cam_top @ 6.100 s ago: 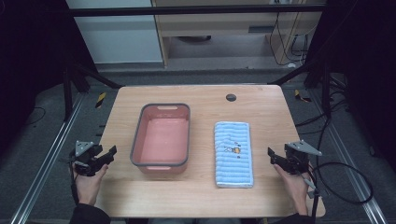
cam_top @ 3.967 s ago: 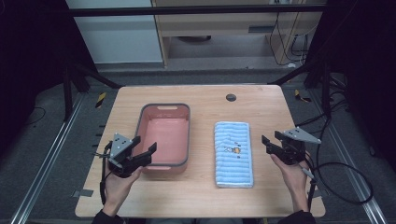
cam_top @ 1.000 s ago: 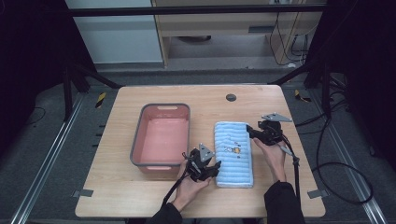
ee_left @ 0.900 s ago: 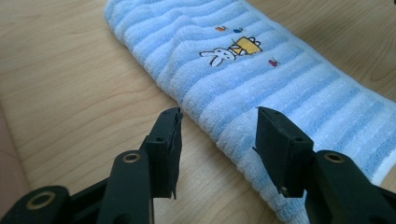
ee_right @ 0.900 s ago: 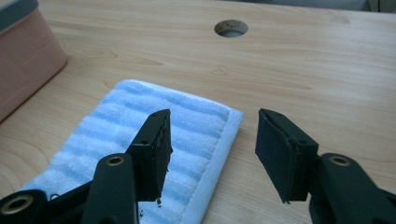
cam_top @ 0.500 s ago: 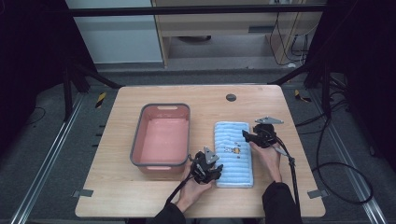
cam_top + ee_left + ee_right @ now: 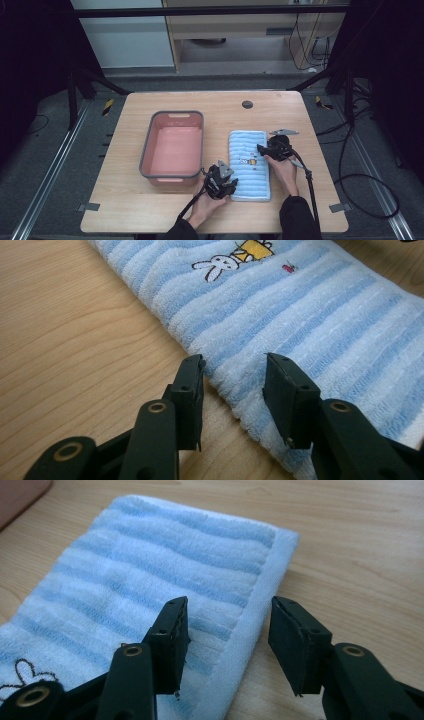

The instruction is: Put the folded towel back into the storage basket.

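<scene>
A folded blue striped towel (image 7: pixel 248 164) with a small rabbit picture lies flat on the wooden table, right of a pink basin (image 7: pixel 172 148). My left gripper (image 7: pixel 223 184) is at the towel's near left edge; in the left gripper view its jaws straddle that edge of the towel (image 7: pixel 300 315), have just been closing, and still stand apart from the cloth. My right gripper (image 7: pixel 263 149) is at the towel's right edge, further back. In the right gripper view the hemmed edge of the towel (image 7: pixel 165 555) runs between its jaws, which have been closing too, with gaps showing.
The pink basin has a grey rim (image 7: pixel 145 151) and is empty. A round dark hole (image 7: pixel 247 104) sits in the tabletop (image 7: pixel 320 200) at the back. Cables trail from both grippers off the table's front and right. Dark frame posts stand around the table.
Both hands came in from the table's outer sides to the towel. Over the last second the right gripper sank onto the towel's right edge; the left one stayed at the near left edge.
</scene>
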{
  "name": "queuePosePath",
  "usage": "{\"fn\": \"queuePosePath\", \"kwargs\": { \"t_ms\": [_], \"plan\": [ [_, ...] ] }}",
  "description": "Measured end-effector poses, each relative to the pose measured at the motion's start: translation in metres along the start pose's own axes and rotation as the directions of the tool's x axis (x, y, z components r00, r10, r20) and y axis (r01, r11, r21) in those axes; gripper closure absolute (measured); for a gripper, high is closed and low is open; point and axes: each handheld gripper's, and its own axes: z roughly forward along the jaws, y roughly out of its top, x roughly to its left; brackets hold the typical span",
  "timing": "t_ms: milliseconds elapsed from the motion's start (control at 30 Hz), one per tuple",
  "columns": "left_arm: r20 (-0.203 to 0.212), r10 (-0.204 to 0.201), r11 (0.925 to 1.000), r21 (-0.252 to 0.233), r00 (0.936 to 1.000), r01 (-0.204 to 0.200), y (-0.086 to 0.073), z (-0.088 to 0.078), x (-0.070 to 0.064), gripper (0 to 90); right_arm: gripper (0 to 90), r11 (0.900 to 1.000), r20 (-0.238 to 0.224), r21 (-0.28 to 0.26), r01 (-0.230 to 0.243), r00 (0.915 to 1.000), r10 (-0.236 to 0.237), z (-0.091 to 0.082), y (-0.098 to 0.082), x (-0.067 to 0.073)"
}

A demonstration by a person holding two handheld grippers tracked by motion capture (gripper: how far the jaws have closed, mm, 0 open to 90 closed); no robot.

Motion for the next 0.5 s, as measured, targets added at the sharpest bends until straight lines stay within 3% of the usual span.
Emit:
{"fn": "queuePosePath", "kwargs": {
  "t_ms": [500],
  "plan": [
    [0.013, -0.011, 0.9999, 0.010, 0.9999, 0.011, -0.0004, 0.0012, -0.0017, 64.5, 61.1, 0.999, -0.045, 0.021, -0.040, 0.9982, 0.041, 0.0045, -0.0037, -0.0013]
  ]
}}
